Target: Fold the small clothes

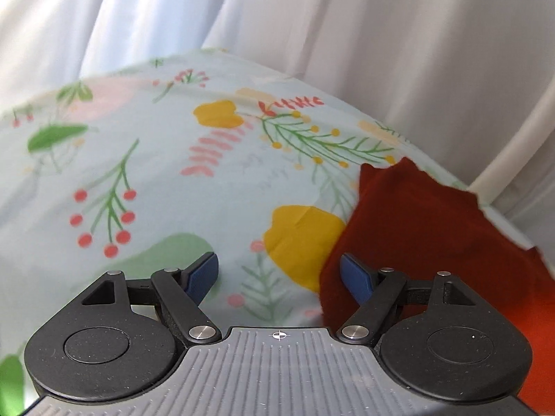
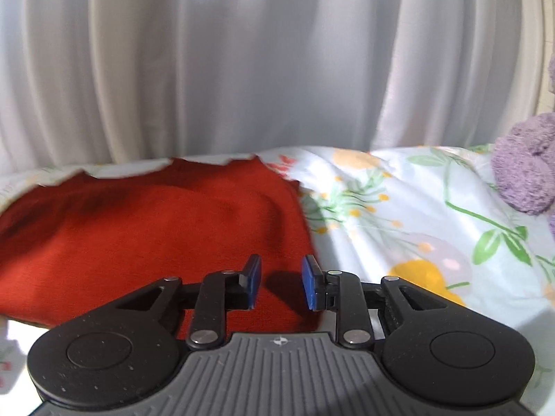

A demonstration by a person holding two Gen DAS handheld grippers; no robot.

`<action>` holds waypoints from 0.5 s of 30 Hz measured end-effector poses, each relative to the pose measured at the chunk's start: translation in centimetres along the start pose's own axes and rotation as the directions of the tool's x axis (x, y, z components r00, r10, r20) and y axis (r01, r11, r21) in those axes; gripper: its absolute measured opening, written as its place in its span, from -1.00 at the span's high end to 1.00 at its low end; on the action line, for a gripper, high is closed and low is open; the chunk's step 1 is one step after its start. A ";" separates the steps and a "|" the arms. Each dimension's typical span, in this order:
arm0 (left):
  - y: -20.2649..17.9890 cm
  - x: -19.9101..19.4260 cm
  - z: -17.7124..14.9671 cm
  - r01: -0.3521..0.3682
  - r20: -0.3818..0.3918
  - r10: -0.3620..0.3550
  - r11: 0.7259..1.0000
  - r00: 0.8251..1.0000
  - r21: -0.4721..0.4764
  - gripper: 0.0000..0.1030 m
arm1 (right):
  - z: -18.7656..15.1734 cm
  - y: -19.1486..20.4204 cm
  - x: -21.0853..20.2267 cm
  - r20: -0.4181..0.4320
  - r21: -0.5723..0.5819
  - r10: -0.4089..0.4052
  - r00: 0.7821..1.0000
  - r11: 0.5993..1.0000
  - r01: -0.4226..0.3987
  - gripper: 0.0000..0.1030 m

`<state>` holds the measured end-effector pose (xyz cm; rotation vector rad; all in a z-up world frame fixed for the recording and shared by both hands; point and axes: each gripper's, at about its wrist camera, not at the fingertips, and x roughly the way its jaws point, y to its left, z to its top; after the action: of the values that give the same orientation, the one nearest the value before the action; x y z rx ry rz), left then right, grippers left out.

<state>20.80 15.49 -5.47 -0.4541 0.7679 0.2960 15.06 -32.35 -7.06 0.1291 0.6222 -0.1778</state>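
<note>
Both hand-held grippers, left (image 1: 279, 277) and right (image 2: 281, 282), gape empty by red cloth (image 2: 149, 235); only right view shows purple plush (image 2: 527, 170)

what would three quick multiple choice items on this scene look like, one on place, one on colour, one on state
1. In the left wrist view, the red garment lies where?
A. right of the left claw
B. left of it
C. hanging on the curtain

2. What colour is the fluffy item on the floral sheet?
A. green
B. purple
C. black

3. What state is the right claw in?
A. shut on the garment
B. shut on nothing
C. open, holding nothing

Answers:
1 A, the red cloth fills the right side, behind the right finger.
2 B, it reads lilac at the right edge.
3 C, a clear gap shows between its blue pads.
</note>
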 end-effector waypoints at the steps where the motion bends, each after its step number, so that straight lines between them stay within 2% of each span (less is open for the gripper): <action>1: 1.1 -0.3 0.0 0.075 -0.033 -0.079 0.993 0.996 -0.094 -0.60 | 0.0 0.2 -0.7 0.001 0.016 0.049 0.999 0.999 -0.050 0.44; 3: 2.2 -0.7 -0.2 0.175 -0.072 -0.192 0.965 0.979 -0.198 -0.59 | -0.1 0.9 -1.6 0.002 0.046 0.118 0.993 0.992 -0.118 0.39; 7: 3.3 -0.5 -1.3 0.277 -0.139 -0.347 0.888 0.928 -0.367 -0.56 | 0.0 2.7 -2.0 -0.013 0.105 0.240 0.971 0.966 -0.238 0.39; 10: 3.5 -0.1 -2.1 0.323 -0.147 -0.416 0.846 0.898 -0.423 -0.55 | 0.1 4.9 -1.4 -0.040 0.112 0.316 0.948 0.944 -0.310 0.39; 14: 3.7 1.3 -2.2 0.358 -0.124 -0.470 0.795 0.874 -0.489 -0.42 | 0.0 8.3 -0.6 -0.077 0.066 0.392 0.917 0.919 -0.388 0.39; 15: 3.7 1.7 -2.2 0.364 -0.114 -0.475 0.788 0.873 -0.496 -0.32 | 0.0 9.1 -0.5 -0.084 0.056 0.406 0.910 0.914 -0.403 0.39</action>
<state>19.08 17.73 -9.12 -1.1168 0.7986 -0.0077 16.56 -23.44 -6.16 0.3016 0.6727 0.2211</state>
